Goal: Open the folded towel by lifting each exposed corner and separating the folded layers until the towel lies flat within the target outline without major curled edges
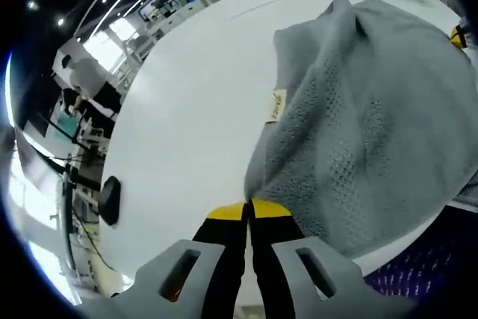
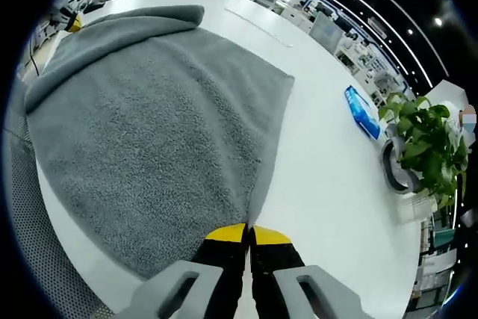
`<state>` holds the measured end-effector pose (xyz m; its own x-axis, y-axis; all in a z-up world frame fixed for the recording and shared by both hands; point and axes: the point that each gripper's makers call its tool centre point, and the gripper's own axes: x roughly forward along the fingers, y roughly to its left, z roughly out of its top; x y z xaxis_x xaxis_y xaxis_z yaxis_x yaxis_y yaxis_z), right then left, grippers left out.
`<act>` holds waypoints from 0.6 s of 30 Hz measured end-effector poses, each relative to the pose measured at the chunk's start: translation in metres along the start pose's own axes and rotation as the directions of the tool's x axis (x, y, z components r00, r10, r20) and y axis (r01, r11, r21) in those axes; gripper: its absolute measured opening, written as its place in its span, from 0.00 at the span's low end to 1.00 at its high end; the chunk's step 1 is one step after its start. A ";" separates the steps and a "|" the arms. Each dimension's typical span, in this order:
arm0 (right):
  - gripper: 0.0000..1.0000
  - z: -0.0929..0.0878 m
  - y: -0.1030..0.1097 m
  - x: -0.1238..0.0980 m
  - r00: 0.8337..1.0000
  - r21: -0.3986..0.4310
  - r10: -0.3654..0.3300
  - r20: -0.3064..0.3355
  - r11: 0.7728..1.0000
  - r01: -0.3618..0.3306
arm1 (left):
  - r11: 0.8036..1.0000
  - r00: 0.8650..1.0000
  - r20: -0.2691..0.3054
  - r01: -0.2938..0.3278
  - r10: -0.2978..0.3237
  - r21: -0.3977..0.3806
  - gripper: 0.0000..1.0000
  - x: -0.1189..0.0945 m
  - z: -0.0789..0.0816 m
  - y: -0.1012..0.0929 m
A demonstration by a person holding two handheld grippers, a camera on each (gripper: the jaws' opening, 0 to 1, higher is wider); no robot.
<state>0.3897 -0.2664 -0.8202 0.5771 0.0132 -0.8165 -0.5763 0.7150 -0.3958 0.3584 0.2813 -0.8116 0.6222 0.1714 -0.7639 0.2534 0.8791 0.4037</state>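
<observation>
Pinching opposite corners of the grey towel [image 2: 157, 117], left gripper [image 1: 249, 211] and right gripper [image 2: 248, 235] sit low over the white table [image 1: 194, 110].

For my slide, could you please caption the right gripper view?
Right tool shut on the grey towel's edge, spread over the white table.

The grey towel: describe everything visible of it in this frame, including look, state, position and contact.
The grey towel is soft terry-like cloth with a waffle-textured band and a small cream label at one edge. It lies mostly spread on the white table, not fully flat: a long fold runs along its far side in the right gripper view, and in the left gripper view it rises in humps with a peaked corner. The left gripper and the right gripper each pinch an edge of it with shut jaws.
</observation>
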 end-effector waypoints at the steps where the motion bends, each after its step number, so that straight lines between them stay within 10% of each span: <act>1: 0.00 -0.001 -0.001 0.000 1.000 0.002 -0.002 -0.001 1.000 0.002 | 1.000 1.000 0.000 -0.001 0.001 0.006 0.00 0.000 0.000 0.000; 8: 0.00 -0.006 -0.006 0.000 1.000 0.033 -0.005 -0.003 0.999 0.005 | 0.982 0.998 -0.040 -0.047 0.055 0.184 0.00 0.004 -0.004 0.009; 12: 0.00 -0.006 -0.005 0.000 1.000 0.045 -0.006 -0.002 0.999 0.006 | 0.996 0.998 -0.053 -0.025 0.029 0.081 0.00 0.005 -0.005 0.014; 18: 0.00 -0.005 -0.006 0.000 1.000 0.045 -0.007 -0.002 0.999 0.008 | 0.991 0.998 -0.036 -0.046 0.051 0.122 0.00 0.006 -0.008 0.019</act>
<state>0.3898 -0.2743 -0.8201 0.5800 0.0061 -0.8146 -0.5454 0.7458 -0.3827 0.3610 0.3028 -0.8125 0.6076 0.2318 -0.7596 0.3126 0.8094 0.4971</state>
